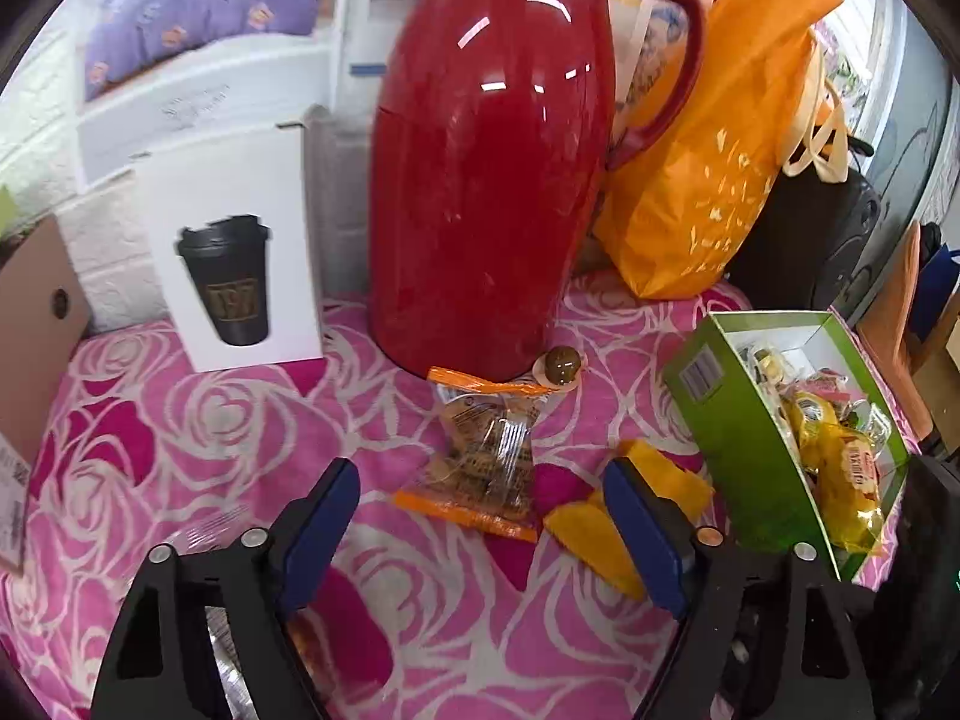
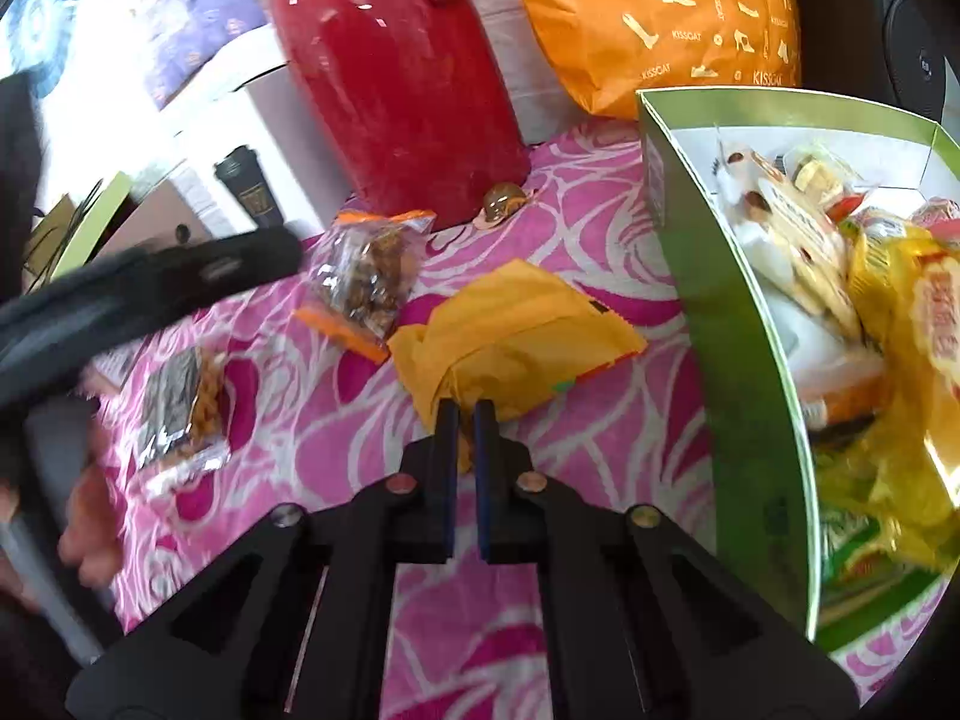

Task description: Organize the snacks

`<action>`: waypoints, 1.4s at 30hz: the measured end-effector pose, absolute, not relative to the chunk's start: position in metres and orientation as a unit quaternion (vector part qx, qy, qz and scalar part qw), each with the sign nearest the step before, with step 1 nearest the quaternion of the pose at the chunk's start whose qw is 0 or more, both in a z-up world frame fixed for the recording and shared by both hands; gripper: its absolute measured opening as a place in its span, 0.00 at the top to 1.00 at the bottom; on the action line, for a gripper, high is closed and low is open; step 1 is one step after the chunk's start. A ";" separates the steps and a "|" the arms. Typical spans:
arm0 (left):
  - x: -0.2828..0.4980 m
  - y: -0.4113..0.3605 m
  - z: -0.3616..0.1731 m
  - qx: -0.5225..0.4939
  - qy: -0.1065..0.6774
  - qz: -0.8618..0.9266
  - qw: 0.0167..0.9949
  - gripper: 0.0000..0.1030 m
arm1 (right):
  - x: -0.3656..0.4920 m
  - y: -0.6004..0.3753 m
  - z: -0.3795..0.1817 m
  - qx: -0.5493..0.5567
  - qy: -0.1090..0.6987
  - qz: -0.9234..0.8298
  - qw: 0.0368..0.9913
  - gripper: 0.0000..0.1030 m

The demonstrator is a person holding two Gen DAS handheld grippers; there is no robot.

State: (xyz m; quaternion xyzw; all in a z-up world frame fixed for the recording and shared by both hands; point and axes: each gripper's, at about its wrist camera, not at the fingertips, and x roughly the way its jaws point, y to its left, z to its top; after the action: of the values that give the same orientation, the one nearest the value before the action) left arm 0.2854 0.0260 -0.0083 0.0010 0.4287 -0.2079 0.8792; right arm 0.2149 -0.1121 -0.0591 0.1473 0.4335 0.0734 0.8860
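Snacks are getting sorted into the green box (image 2: 744, 324) on the right side of the counter (image 1: 180, 420), which is wearing a pink rose-print cloth, and the box is already sitting pretty full of yellow and mixed wrappers. Three packets are lying loose outside it: the yellow packet (image 2: 510, 336) just beside the box wall, the clear orange-edged nut packet (image 1: 486, 456) in front of the red thermos (image 1: 492, 180), and a foil-and-clear packet (image 2: 180, 414) further left. The right gripper (image 2: 467, 420) is pinching the near edge of the yellow packet, fingers nearly together with yellow showing in the gap, so I'm calling that a grip. The left gripper (image 1: 480, 516) is hanging open above the cloth, fingers spread wide with the nut packet sitting just ahead between them, holding nothing. My take on doing this step well: it's only gripping a thin crinkly edge, so lifting high enough to clear the tall box wall matters, otherwise the packet is going to be dragging on the rim and slipping out. Then releasing over the emptier back end looks smarter than onto the heaped front. There's also a small brown round thing (image 1: 561, 367) by the thermos base; can't tell what it is.
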 end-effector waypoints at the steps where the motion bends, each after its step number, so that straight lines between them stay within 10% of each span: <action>1: 0.289 0.021 -0.012 0.000 0.433 -0.211 0.876 0.23 | 0.211 -0.114 -0.061 0.149 0.435 0.076 0.885 0.94; 4: 0.300 0.009 -0.023 -0.001 0.445 -0.221 0.868 0.29 | 0.205 -0.116 -0.065 0.154 0.438 0.082 0.882 0.95; 8: 0.313 0.000 -0.042 0.007 0.473 -0.217 0.854 0.69 | 0.204 -0.120 -0.068 0.164 0.448 0.088 0.874 0.97; 15: 0.284 0.029 -0.035 -0.039 0.472 -0.203 0.857 0.72 | 0.194 -0.125 -0.066 0.167 0.454 0.081 0.871 0.95; 17: 0.272 0.038 -0.032 -0.042 0.468 -0.194 0.861 0.72 | 0.195 -0.123 -0.062 0.166 0.453 0.071 0.873 0.84; 19: 0.263 0.049 -0.028 -0.052 0.465 -0.177 0.866 0.72 | 0.201 -0.117 -0.061 0.172 0.467 0.065 0.865 0.41; 21: 0.252 0.063 -0.021 -0.063 0.455 -0.163 0.873 0.72 | 0.206 -0.106 -0.060 0.172 0.466 0.043 0.867 0.33; 30: 0.233 0.105 0.003 -0.076 0.422 -0.136 0.893 0.72 | 0.242 -0.106 -0.067 0.256 0.458 -0.096 0.846 0.31; 35: 0.228 0.110 -0.002 -0.078 0.429 -0.137 0.890 0.72 | 0.244 -0.105 -0.067 0.227 0.451 -0.030 0.863 0.62; 42: 0.217 0.100 -0.004 -0.083 0.436 -0.153 0.883 0.72 | 0.205 -0.113 -0.053 0.217 0.425 0.042 0.878 0.65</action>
State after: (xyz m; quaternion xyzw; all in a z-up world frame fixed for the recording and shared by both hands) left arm 0.2166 0.1000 -0.0043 -0.0831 0.4362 -0.1531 0.8828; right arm 0.2050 -0.1133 -0.0528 0.2172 0.4247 0.0419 0.8779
